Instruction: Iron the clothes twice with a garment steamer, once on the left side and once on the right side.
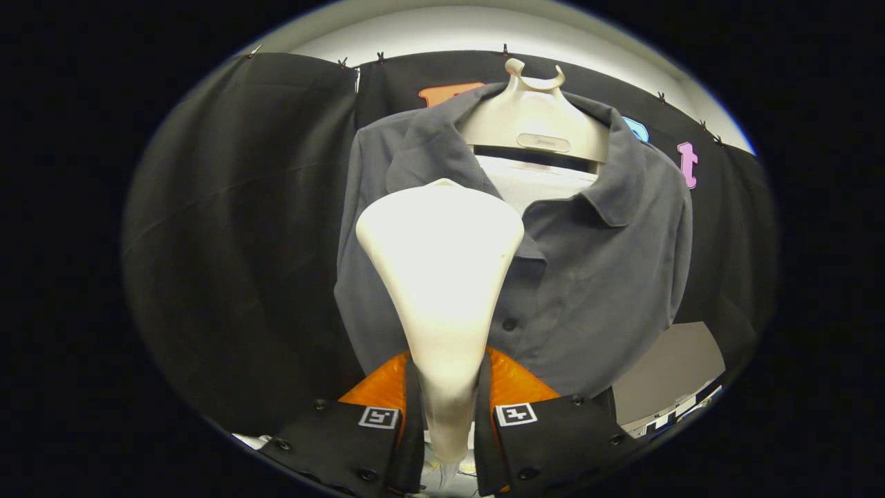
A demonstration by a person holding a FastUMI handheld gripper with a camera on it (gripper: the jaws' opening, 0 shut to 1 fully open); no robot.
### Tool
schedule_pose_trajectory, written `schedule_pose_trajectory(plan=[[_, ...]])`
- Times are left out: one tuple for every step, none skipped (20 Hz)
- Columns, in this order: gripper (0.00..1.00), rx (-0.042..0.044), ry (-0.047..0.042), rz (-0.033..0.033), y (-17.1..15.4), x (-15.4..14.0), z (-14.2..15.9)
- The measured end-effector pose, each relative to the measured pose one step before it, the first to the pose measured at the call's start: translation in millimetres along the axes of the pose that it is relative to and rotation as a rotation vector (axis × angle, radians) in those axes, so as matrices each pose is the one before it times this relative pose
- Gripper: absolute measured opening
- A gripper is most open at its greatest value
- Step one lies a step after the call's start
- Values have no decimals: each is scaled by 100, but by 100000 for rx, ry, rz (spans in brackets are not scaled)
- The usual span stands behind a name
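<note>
Steamer head (pixel 442 277) sits clamped by its narrow neck between your gripper (pixel 448 408), both fingers pressing its sides so the wide nozzle end points forward at the cloth. Just beyond the nozzle hangs the grey shirt (pixel 594 277), buttoned and spread on a pale hanger (pixel 536 117), which keeps the front flat for steaming. You hold the nozzle high on one front panel, beside the collar, probably to start a downward pass.
</note>
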State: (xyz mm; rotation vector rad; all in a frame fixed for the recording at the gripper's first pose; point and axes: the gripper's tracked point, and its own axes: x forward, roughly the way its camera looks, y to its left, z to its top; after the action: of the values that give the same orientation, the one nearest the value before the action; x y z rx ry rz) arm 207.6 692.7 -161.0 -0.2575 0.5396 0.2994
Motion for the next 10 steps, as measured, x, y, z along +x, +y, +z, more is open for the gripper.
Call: schedule_pose_trajectory(plan=[[37,138,1719,-162,339,733,-562],[37,268,1738,232,290,736,-535],[37,723,1366,-294,287,657,-573],[37,120,1358,-736,146,718,-534],[37,-53,1140,-573,134,898,-372],[37,146,559,-777,-100,499,-328],[37,312,266,-611,-197,256,-310],[37,200,547,-125,-99,143,-398],[37,262,593,55,81,74,-469],[37,366,229,-4,-21,168,-418]])
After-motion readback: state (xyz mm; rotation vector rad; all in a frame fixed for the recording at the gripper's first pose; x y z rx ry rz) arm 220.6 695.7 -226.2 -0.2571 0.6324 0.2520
